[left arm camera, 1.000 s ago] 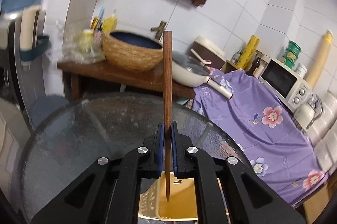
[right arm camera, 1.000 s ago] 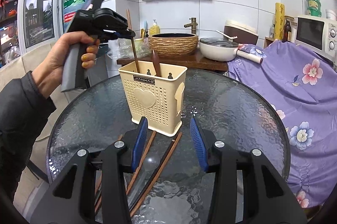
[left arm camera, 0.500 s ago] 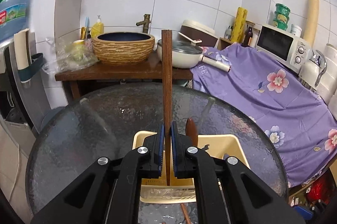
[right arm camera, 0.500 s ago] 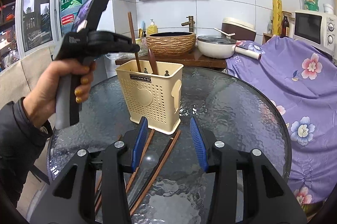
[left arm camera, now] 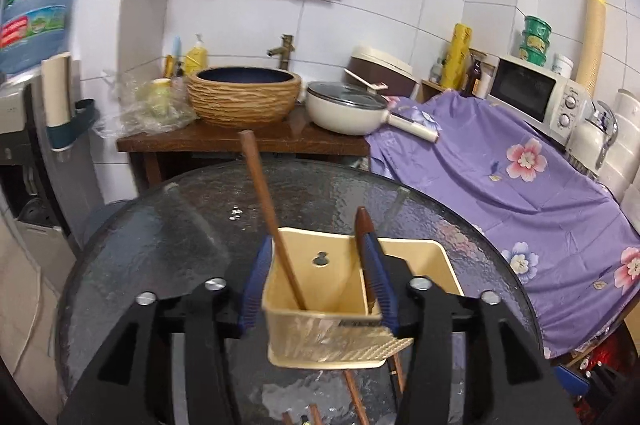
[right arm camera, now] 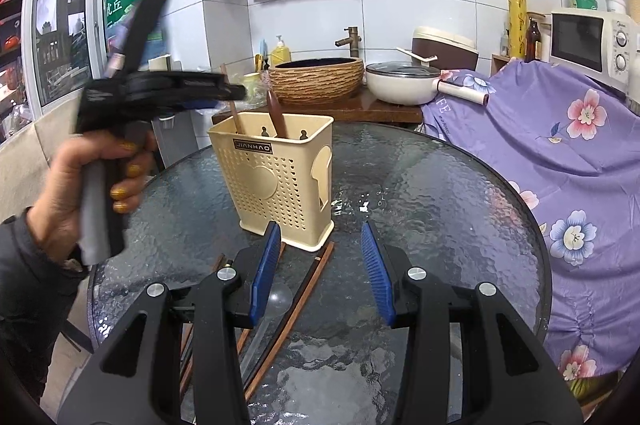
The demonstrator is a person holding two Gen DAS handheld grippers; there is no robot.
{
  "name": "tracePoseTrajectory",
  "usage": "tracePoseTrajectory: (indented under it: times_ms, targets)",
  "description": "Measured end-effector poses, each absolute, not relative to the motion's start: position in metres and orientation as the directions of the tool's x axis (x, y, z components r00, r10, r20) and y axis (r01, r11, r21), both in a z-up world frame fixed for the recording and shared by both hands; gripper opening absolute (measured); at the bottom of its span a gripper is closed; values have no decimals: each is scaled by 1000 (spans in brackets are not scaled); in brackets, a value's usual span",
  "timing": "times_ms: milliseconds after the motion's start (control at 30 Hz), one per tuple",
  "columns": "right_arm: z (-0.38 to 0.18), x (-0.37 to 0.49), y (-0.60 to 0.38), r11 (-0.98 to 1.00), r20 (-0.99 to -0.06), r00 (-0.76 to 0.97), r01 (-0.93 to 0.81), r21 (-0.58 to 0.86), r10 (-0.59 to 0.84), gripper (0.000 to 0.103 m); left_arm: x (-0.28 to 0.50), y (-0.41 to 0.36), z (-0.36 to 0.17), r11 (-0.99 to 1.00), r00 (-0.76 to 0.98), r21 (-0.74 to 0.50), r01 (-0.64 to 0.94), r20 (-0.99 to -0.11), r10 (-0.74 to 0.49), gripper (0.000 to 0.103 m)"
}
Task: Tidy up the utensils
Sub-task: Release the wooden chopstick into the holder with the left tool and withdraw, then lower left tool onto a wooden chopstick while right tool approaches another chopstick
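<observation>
A cream perforated utensil holder (right arm camera: 280, 177) stands on the round glass table (right arm camera: 440, 209). A brown chopstick (left arm camera: 272, 221) leans free in the holder's (left arm camera: 320, 329) left compartment, and a dark wooden handle (left arm camera: 364, 225) stands at the divider. My left gripper (left arm camera: 316, 265) hovers just above the holder with its jaws opening; the chopstick stands between them, touched by neither pad. The right wrist view shows a hand holding the left gripper (right arm camera: 236, 93) over the holder's far left rim. My right gripper (right arm camera: 320, 253) is open and empty above loose chopsticks (right arm camera: 308, 289) lying in front of the holder.
More utensils lie on the glass under my right gripper, among them a pale blade (right arm camera: 260, 337). Behind the table is a wooden counter (left arm camera: 240, 141) with a woven basin (left arm camera: 244, 97) and a white pan (left arm camera: 344, 109). A purple flowered cloth (right arm camera: 540, 153) covers the right side.
The left jaws have opened and let go of the chopstick, which now leans in the holder. The left gripper came lower over the holder. The right gripper has stayed put.
</observation>
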State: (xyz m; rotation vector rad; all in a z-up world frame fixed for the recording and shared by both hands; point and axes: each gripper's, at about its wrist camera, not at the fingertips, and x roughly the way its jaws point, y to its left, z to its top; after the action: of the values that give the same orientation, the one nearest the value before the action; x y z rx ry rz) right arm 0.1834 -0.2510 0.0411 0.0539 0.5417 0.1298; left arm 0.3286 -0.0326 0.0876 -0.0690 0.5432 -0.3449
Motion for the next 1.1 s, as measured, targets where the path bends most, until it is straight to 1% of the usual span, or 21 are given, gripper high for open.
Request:
tracePoseTrajectory:
  times_ms: [67, 167, 233, 300, 333, 400, 467, 500, 567, 600, 667, 733, 867, 933, 1100]
  targets:
    - [37, 189, -251, 990, -534, 835, -105, 89, 137, 43, 311, -24, 90, 963, 827, -127, 240, -493, -271, 70]
    - [29, 197, -249, 989, -572, 808, -109, 96, 144, 43, 281, -12, 82, 983, 842, -59, 175, -509, -180, 75]
    - [19, 203, -246, 991, -603, 787, -110, 78, 135, 43, 263, -4, 69, 985, 829, -22, 172, -538, -157, 75]
    - [9, 207, -242, 992, -630, 766, -110, 62, 125, 43, 252, 4, 55, 987, 813, -15, 158, -566, -139, 75]
    - [3, 209, -241, 992, -647, 753, -110, 61, 123, 43, 246, 8, 43, 987, 793, -20, 157, -594, -138, 74]
    - [-11, 214, -240, 991, -682, 720, -103, 80, 130, 43, 242, 11, 20, 988, 749, -38, 149, -648, -139, 67]
    - [-25, 220, -238, 988, -722, 675, -108, 106, 151, 43, 241, 8, 2, 985, 707, -57, 166, -689, -159, 50]
    - [-32, 222, -237, 988, -733, 662, -108, 113, 156, 43, 240, 6, -5, 983, 692, -64, 173, -703, -167, 47]
    - [-41, 226, -235, 987, -757, 634, -103, 121, 159, 43, 241, -2, -23, 977, 647, -76, 202, -738, -191, 36]
    - [-46, 230, -234, 987, -768, 620, -101, 125, 161, 43, 242, -5, -28, 975, 636, -76, 210, -746, -196, 34]
    - [-52, 235, -233, 986, -787, 595, -99, 132, 165, 43, 248, -10, -40, 973, 608, -75, 217, -770, -194, 25]
    - [-55, 241, -233, 985, -799, 577, -89, 145, 169, 42, 253, -12, -47, 972, 583, -88, 220, -787, -203, 21]
    - [-59, 250, -230, 985, -817, 551, -93, 144, 171, 41, 254, -19, -55, 964, 564, -95, 250, -795, -225, 21]
    - [-61, 251, -228, 985, -822, 542, -99, 141, 172, 38, 253, -22, -58, 961, 555, -104, 254, -798, -233, 21]
    - [-67, 254, -221, 984, -831, 528, -115, 136, 176, 36, 251, -27, -67, 960, 542, -97, 261, -809, -229, 21]
